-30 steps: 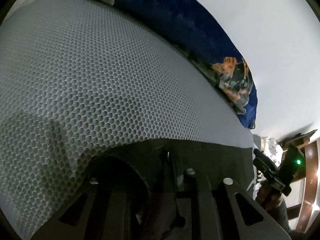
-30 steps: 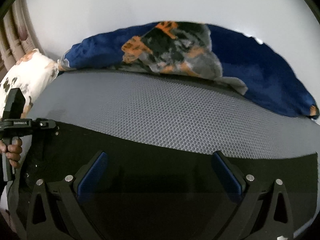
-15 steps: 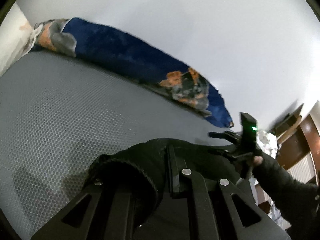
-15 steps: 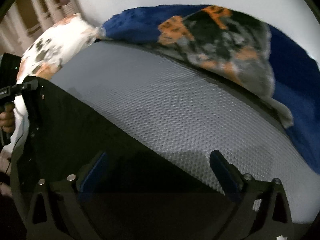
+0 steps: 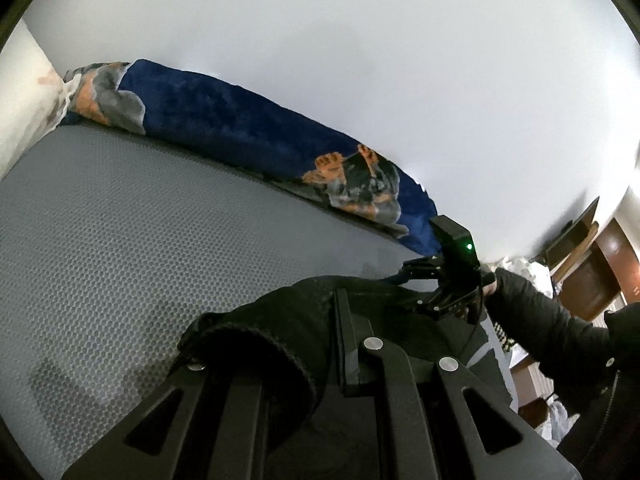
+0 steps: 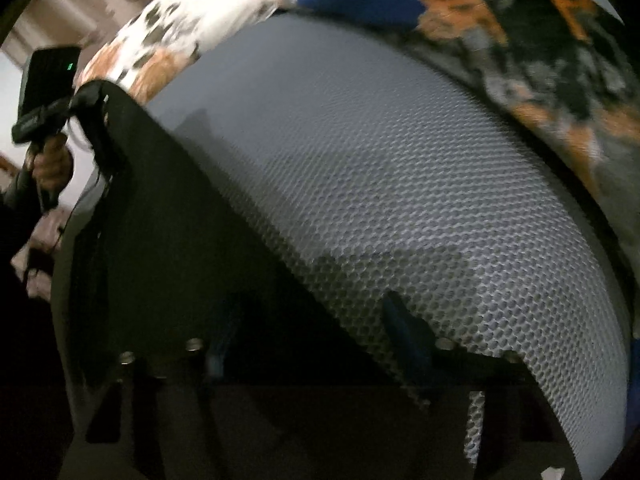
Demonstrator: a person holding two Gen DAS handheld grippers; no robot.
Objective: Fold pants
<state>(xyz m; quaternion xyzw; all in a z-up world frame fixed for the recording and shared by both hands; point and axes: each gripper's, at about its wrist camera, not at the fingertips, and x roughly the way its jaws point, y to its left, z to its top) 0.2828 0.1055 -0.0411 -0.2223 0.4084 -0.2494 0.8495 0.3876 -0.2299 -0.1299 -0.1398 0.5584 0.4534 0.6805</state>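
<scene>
The black pants (image 5: 280, 320) hang between both grippers above the grey mesh mattress (image 5: 120, 240). My left gripper (image 5: 340, 344) is shut on a bunched edge of the pants; it also shows at the left of the right wrist view (image 6: 86, 98), holding the pants' corner. In the right wrist view the pants (image 6: 168, 260) spread dark across the lower left. My right gripper (image 6: 308, 332) has its blue pads partly closed, the left pad sunk in the dark cloth; its grip is unclear. It shows in the left wrist view (image 5: 404, 276) at the pants' far edge.
A blue blanket with orange and grey print (image 5: 248, 132) lies along the mattress's far side by the white wall. A white floral pillow (image 6: 180, 28) sits at the head end. Wooden furniture (image 5: 592, 264) stands at the right.
Both grippers have lifted and tilted with the pants; the views swung up from the mattress. The right gripper's pads have come closer together.
</scene>
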